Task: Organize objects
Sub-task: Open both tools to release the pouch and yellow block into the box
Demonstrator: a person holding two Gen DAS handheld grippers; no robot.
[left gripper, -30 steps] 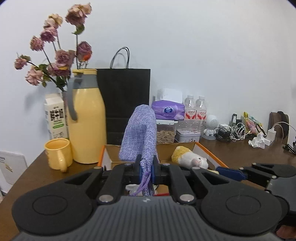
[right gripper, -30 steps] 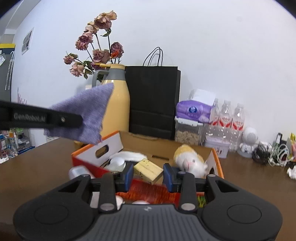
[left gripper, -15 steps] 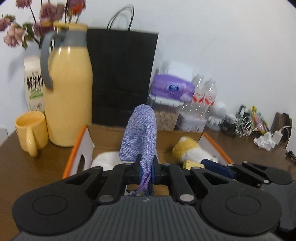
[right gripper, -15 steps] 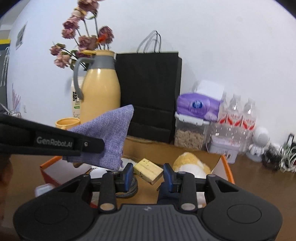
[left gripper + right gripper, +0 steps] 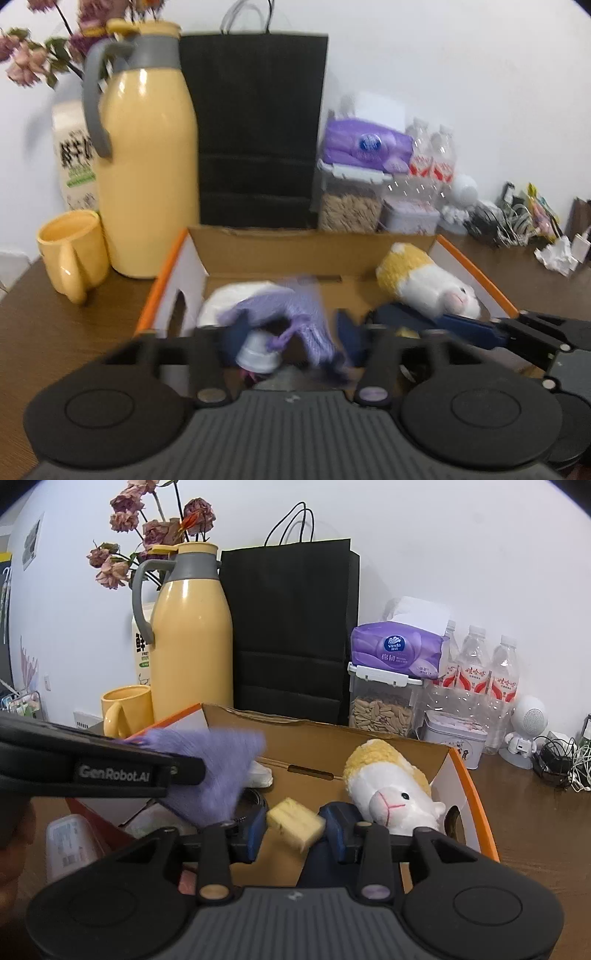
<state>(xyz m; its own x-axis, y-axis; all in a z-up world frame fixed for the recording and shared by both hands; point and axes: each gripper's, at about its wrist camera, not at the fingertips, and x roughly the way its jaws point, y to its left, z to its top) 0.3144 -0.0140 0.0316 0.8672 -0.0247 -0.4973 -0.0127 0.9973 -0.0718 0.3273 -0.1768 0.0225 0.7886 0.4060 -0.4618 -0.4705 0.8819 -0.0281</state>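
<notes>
An orange-edged cardboard box (image 5: 173, 254) sits in front of me, also in the right wrist view (image 5: 469, 786). My left gripper (image 5: 288, 336) is open over the box, and a purple cloth pouch (image 5: 291, 314) is blurred, falling between its fingers; it also shows in the right wrist view (image 5: 221, 771). My right gripper (image 5: 293, 829) is shut on a small yellow block (image 5: 295, 819) above the box. A white and yellow plush sheep (image 5: 388, 786) lies in the box at the right, also in the left wrist view (image 5: 428, 284).
Behind the box stand a yellow thermos (image 5: 144, 166), a yellow mug (image 5: 72, 251), a black paper bag (image 5: 258, 129), a tissue pack (image 5: 399, 653) on a seed jar, water bottles (image 5: 476, 664) and tangled cables (image 5: 506, 221). A plastic container (image 5: 70, 842) lies left of the box.
My left gripper has opened over the box and let go of the purple pouch, which is dropping in. Both grippers have moved forward and lower over the box; the right still holds the block.
</notes>
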